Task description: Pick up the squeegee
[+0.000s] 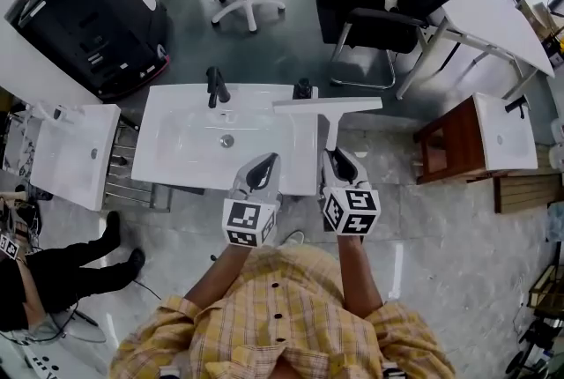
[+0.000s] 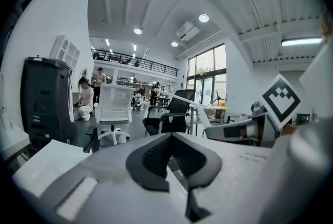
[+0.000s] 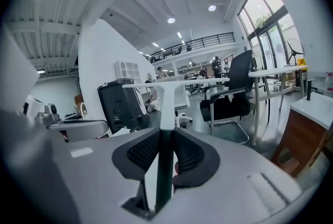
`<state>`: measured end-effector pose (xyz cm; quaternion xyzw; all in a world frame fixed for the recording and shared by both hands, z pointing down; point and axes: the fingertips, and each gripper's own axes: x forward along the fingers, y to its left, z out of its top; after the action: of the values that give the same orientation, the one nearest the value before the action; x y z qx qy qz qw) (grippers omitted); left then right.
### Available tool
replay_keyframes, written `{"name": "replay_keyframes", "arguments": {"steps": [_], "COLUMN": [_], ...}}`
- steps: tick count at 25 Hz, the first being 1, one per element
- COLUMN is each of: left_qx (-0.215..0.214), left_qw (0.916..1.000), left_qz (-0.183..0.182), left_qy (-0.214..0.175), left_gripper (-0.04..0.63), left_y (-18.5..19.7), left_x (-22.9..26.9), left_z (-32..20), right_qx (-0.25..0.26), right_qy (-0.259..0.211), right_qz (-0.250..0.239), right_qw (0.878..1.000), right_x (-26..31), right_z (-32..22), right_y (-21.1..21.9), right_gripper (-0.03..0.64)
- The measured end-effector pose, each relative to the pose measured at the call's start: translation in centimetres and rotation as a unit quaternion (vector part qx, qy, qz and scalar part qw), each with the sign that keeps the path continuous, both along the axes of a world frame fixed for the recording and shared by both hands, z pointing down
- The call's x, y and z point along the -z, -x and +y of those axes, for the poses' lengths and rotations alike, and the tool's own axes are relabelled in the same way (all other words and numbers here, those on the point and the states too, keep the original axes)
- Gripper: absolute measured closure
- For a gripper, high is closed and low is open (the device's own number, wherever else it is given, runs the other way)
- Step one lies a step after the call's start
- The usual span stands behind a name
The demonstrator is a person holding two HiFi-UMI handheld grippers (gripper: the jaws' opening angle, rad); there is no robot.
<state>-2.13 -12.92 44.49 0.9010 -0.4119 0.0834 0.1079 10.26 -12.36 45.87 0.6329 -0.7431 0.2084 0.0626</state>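
The squeegee is white, with a long flat blade across the top and a straight handle. My right gripper is shut on the handle and holds it above the right end of the white basin. In the right gripper view the squeegee stands upright between the dark pads, its blade level at the top. My left gripper is beside it over the basin's front rim, jaws closed on nothing. Its pads meet in the left gripper view, where the squeegee and the right gripper show to the right.
A black tap and a small black fitting stand at the basin's back edge. A smaller basin is on the left, a wooden cabinet on the right. Behind are a black machine and office chairs.
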Motion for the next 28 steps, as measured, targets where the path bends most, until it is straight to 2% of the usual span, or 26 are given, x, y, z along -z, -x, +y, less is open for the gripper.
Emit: {"name": "replay_keyframes", "arguments": {"steps": [14, 28], "left_qx": [-0.005, -0.003], "left_qw": [0.9992, 0.9985], "left_qz": [0.005, 0.009], "left_qy": [-0.04, -0.054], "left_gripper": [0.594, 0.594], "left_y": [-0.1, 0.4], "left_x": [3.0, 4.1], "left_z": [1.4, 2.6], "right_qx": [-0.01, -0.014], "right_qy": [-0.074, -0.095], "right_qz": [0.007, 0.009], "right_qw": [0.997, 0.995], "right_x": [4.6, 5.9], "right_z": [2.1, 3.6], "right_y": [0.1, -0.1], "right_gripper": [0.531, 0.531]}}
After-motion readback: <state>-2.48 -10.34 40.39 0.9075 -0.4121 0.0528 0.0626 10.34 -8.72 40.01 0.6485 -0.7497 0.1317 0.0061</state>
